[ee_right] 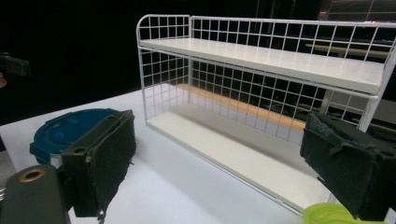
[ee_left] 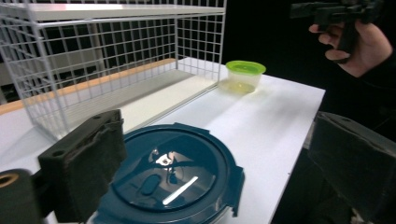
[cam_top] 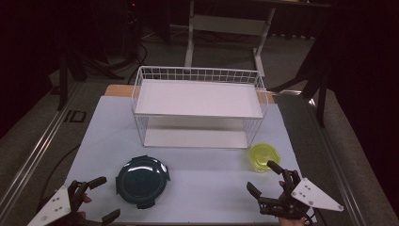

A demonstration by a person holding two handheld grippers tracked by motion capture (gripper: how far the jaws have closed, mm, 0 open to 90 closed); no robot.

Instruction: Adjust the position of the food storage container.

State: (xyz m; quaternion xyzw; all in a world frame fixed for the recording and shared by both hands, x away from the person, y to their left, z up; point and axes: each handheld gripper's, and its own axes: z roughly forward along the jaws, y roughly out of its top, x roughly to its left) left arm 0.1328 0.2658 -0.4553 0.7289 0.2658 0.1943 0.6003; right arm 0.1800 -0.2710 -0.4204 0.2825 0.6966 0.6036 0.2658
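A white wire rack (cam_top: 197,106) with two shelves stands toward the back of the white worktop (cam_top: 207,179), and everything else can be placed from it. In front of the rack's left half, well clear of it, sits a round dark-teal food container (cam_top: 141,181) with its clip lid on, flat on the worktop. Just off the rack's front right corner stands a small clear tub with a lime-green lid (cam_top: 264,157), upright and close to the wire but not touching it.

The left claw (cam_top: 104,198) hangs at the near edge of the worktop, in front of the rack's left end and just left of the teal container; its jaws are spread wide with nothing between them. The right claw (cam_top: 262,177) sits in front of the rack's right end, just on the near side of the green-lidded tub, its jaws gaping wide and gripping nothing. From the left gripper view, the teal lid (ee_left: 170,177) lies right below the pads.
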